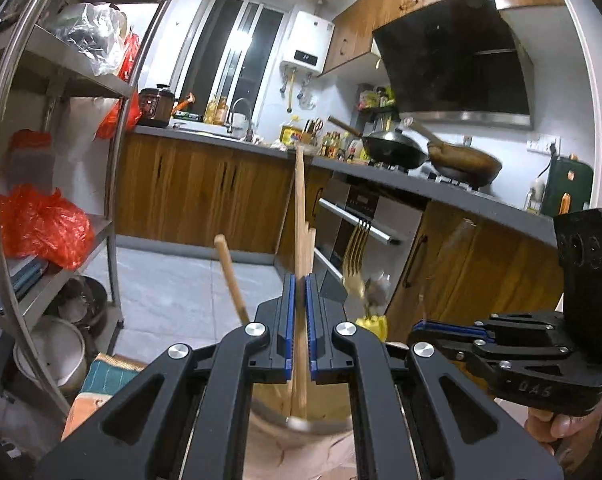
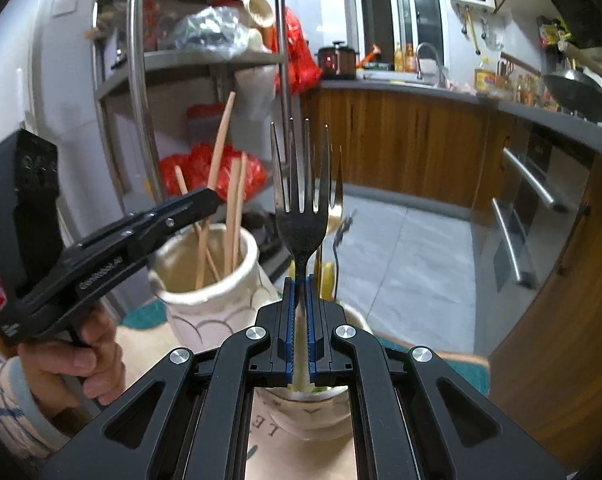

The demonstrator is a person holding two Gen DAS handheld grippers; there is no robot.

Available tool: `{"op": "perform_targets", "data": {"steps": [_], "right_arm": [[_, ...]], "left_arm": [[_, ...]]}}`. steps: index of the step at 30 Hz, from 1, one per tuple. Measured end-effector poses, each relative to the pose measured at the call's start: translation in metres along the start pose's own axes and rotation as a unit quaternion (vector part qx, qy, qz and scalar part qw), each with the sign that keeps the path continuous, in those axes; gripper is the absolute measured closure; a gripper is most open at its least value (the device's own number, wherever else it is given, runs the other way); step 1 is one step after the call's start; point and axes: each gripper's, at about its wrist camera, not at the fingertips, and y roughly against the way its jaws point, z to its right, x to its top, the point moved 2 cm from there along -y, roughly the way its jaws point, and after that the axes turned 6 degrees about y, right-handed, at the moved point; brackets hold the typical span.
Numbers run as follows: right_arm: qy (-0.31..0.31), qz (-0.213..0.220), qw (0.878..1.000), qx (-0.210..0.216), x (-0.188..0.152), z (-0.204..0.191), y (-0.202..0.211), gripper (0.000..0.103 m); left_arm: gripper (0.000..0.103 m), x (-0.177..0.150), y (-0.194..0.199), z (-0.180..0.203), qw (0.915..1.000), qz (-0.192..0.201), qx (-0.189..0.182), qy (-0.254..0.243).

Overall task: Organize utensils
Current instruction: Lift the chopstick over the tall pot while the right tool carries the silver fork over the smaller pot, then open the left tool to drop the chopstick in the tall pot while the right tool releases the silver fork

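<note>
Left wrist view: my left gripper [image 1: 299,292] is clenched on a bundle of chopsticks [image 1: 299,208], which rise toward 12 o'clock above the pads while their lower ends dip into the pale jar [image 1: 301,426] beneath the jaws. One more chopstick [image 1: 231,276] already leans in that jar at 10 o'clock. Right wrist view: my right gripper [image 2: 299,292] is clenched on the neck of a dark fork [image 2: 299,208], tines pointing to 12 o'clock, its handle reaching down into a lettered cup [image 2: 301,416] directly below. Just behind it, toward 1 o'clock, a gold fork [image 2: 335,200] and what looks like a spoon already stand in that cup. The jar sits at 10 o'clock of the cup, near it, both on a mat [image 2: 441,364] with teal edging. I judge the sorting well along: chopsticks collect in the jar, forks in the cup. What remains, as far as I can see, is to let go of both held items so they settle; whether other loose utensils lie out of view I cannot tell.
</note>
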Motion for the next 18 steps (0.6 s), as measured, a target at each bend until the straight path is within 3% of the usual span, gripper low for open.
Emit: {"op": "perform_targets", "data": {"steps": [7, 18], "right_arm": [[-0.005, -0.017, 1.000, 0.001, -0.005, -0.002, -0.013, 0.097], [-0.018, -0.026, 0.999, 0.000, -0.010, 0.004, -0.022, 0.097]], "left_arm": [[0.098, -0.004, -0.006, -0.005, 0.9994, -0.019, 0.028, -0.004], [0.098, -0.004, -0.010, -0.004, 0.9987, -0.031, 0.037, -0.016]]}}
